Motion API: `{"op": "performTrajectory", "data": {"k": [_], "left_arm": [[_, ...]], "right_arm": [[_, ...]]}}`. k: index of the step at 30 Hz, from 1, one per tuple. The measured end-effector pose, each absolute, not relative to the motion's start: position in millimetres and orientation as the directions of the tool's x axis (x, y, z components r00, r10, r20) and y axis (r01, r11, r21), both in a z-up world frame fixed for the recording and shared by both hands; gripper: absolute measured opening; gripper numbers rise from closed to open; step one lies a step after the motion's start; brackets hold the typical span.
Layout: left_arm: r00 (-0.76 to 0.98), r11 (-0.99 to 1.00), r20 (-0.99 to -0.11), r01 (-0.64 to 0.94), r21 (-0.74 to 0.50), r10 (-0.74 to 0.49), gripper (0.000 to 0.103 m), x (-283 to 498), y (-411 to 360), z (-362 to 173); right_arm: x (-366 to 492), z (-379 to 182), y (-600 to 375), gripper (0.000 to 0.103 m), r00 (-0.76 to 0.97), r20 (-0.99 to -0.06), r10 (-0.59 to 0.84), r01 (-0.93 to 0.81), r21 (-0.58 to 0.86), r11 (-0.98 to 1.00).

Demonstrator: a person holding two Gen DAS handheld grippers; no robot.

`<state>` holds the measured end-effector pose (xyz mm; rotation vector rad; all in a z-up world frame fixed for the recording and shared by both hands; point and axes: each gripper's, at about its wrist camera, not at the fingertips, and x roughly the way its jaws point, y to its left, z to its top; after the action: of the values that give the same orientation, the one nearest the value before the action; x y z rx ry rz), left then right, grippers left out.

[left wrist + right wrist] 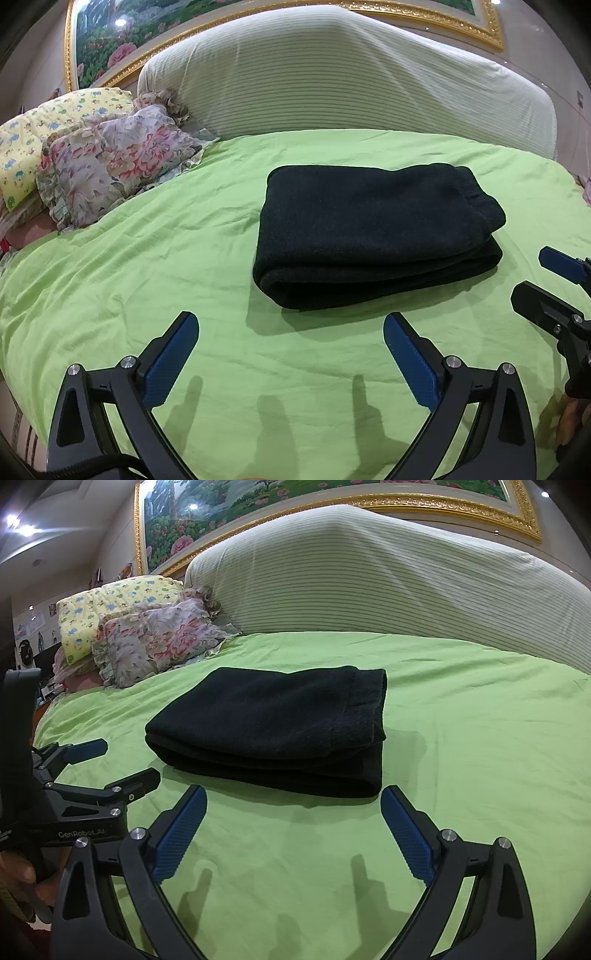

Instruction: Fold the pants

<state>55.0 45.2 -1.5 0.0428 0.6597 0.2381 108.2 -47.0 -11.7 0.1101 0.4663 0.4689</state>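
Black pants (376, 232) lie folded in a thick rectangular stack on the green bedsheet (147, 280); they also show in the right wrist view (273, 727). My left gripper (291, 325) is open and empty, a little short of the stack's near edge. My right gripper (293, 801) is open and empty, just in front of the stack's near right corner. The right gripper also shows at the right edge of the left wrist view (546, 273), and the left gripper at the left of the right wrist view (122, 760).
A floral pillow (110, 166) and a yellow patterned pillow (40, 129) lie at the far left of the bed. A large striped bolster (332, 81) stands behind the pants against the gold-framed painting (110, 40). Green sheet (480, 738) spreads around the stack.
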Motion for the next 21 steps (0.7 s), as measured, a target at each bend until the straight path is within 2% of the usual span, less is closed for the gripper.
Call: {"op": "performTrajectory", "data": {"k": [21], "left_arm": [[0.760,0.969,-0.601,-0.211,0.129,0.245,0.102,56.2,46.6,-2.3]], "right_arm": [[105.5,-11.9,-39.7,0.095,0.793,-0.410,0.452,-0.418,0.174,0.892]]}}
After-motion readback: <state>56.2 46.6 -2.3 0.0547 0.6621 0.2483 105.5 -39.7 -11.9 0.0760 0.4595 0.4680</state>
